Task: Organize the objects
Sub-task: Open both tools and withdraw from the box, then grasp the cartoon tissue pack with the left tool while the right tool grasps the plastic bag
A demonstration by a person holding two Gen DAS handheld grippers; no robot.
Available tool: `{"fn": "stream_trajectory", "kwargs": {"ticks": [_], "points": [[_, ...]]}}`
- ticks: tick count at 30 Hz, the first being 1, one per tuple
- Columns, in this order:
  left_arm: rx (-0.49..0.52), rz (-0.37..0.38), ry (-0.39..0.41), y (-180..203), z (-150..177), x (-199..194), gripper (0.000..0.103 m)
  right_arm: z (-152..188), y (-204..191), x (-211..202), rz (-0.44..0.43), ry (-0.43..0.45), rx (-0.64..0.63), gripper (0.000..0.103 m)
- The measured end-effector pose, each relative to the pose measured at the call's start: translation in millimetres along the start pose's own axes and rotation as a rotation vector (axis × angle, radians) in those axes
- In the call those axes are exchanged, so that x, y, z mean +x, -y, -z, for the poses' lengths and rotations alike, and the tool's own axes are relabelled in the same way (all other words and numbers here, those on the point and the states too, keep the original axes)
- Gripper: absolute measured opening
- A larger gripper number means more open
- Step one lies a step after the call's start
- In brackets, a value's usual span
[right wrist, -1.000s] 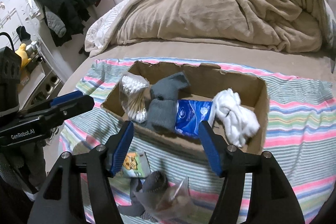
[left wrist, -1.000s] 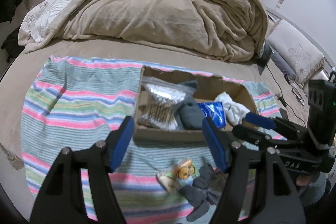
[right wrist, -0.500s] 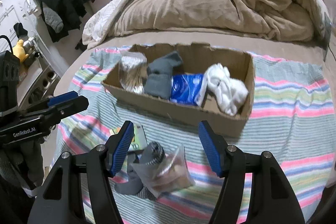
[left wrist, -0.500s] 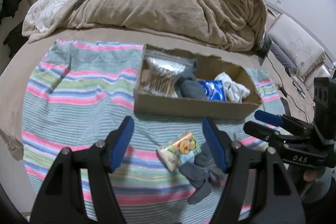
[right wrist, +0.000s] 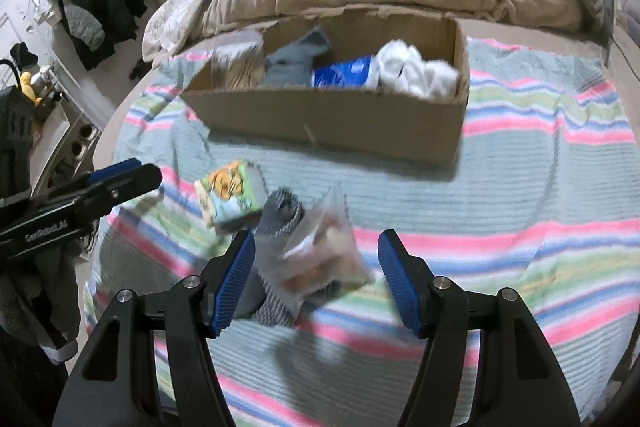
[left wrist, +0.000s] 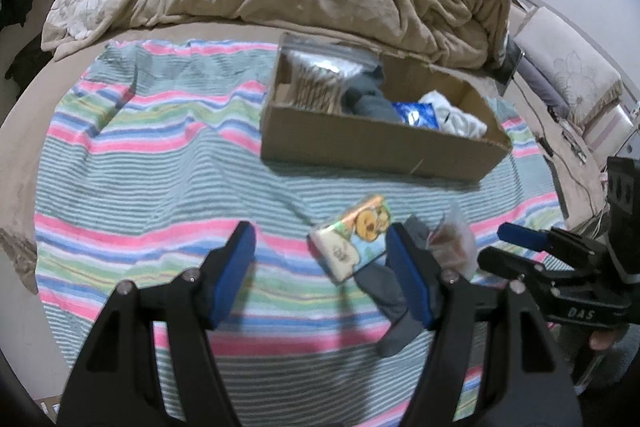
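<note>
Left wrist view: the left gripper (left wrist: 320,267) hangs open and empty over the striped towel (left wrist: 152,163), lined up on the cartoon packet (left wrist: 354,239), whose long axis runs diagonally toward the cardboard box (left wrist: 380,147).

Right wrist view: the right gripper (right wrist: 316,279) is open, straddling the clear bag (right wrist: 324,251) lying atop the grey sock (right wrist: 280,211), likely next for boxing.

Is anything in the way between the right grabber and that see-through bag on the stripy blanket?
Nothing visible is. The right gripper is open and empty, and the bag lies just ahead of its jaws, on top of a grey sock. The blanket around it is bare.
</note>
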State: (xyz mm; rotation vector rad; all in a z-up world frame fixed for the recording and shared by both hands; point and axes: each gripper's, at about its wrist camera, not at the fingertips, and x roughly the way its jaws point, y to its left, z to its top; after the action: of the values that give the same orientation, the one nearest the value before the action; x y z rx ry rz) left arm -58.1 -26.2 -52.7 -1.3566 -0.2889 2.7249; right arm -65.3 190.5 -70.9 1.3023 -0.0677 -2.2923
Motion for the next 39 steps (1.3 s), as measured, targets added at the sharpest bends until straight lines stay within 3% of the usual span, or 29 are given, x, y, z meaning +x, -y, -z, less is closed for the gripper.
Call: {"fn": "stream_trajectory", "kwargs": {"ticks": [4,6,7,15,22,32,35,37,39], "points": [[0.011,0.02,-0.027,-2,9,7,0.073,10,-2,6,-0.024,-0.034,0.022,0.067],[0.008,0.026,-0.038,-2,13,10,0.091,15,-3,11,-0.05,-0.065,0.03,0.067],[0.004,0.029,-0.04,-2,15,12,0.094,17,-2,12,-0.053,-0.071,0.031,0.067],[0.035,-0.007,-0.051,1,19,21,0.094,19,7,26,-0.086,-0.103,0.096,0.067],[0.085,-0.022,-0.051,5,17,37,0.094,11,13,28,-0.09,-0.08,0.129,0.067],[0.246,-0.071,-0.059,22,13,63,0.094,0,21,31,-0.069,-0.053,0.137,0.067],[0.307,-0.085,-0.082,31,16,72,0.094,-2,19,31,-0.059,-0.043,0.114,0.057],[0.343,-0.096,-0.098,36,18,79,0.094,-2,18,31,-0.058,-0.043,0.097,0.044],[0.341,-0.11,-0.102,35,18,84,0.092,-2,18,31,-0.069,-0.044,0.083,0.041]]}}
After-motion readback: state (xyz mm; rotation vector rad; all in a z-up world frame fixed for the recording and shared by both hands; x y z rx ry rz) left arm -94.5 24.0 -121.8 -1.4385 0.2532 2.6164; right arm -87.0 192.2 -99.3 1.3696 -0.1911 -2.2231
